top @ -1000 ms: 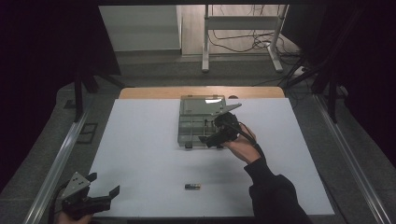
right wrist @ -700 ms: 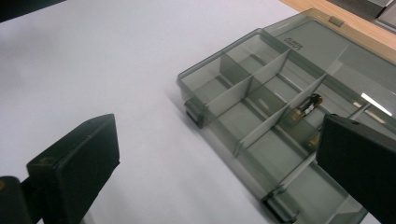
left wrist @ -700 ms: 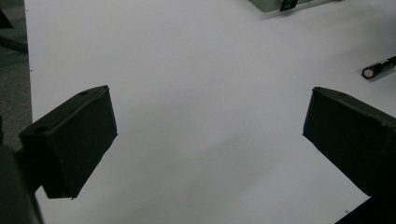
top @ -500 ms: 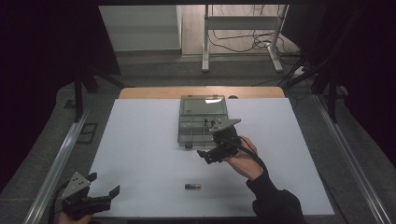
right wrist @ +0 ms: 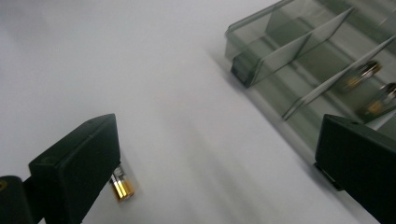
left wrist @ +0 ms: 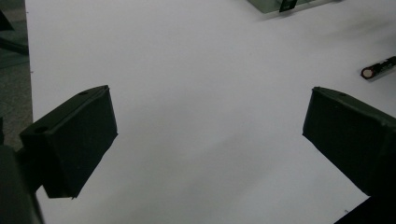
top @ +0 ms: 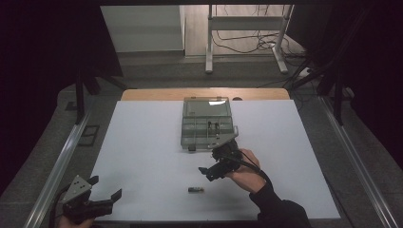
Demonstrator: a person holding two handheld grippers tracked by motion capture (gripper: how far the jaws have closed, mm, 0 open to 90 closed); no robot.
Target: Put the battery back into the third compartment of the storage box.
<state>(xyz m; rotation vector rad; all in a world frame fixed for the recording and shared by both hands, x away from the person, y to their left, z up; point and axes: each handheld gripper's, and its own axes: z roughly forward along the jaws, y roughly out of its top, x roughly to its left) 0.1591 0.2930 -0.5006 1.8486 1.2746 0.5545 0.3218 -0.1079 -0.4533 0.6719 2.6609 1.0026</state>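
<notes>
- Right gripper (top: pixel 212 171) hovers in the high view with jaws spread and empty, between one clear compartment box (top: pixel 207 123) and one battery (top: pixel 195 189) lying on the white table (top: pixel 142 156); the left gripper (top: pixel 102 194) sits at the near-left edge, open ground all round.
- Left gripper view: jaws wide apart, battery (left wrist: pixel 378 67) far right, box corner (left wrist: pixel 280 4) cut off.
- Right gripper view: spread jaws, battery (right wrist: pixel 121 186) half hidden behind one jaw; two blurred batteries (right wrist: pixel 369 88) in the box (right wrist: pixel 299 51).

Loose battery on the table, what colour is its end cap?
Gold on the battery tip, body dark; clearest in the right gripper view, beside that hand-held gripper's jaw.
</notes>
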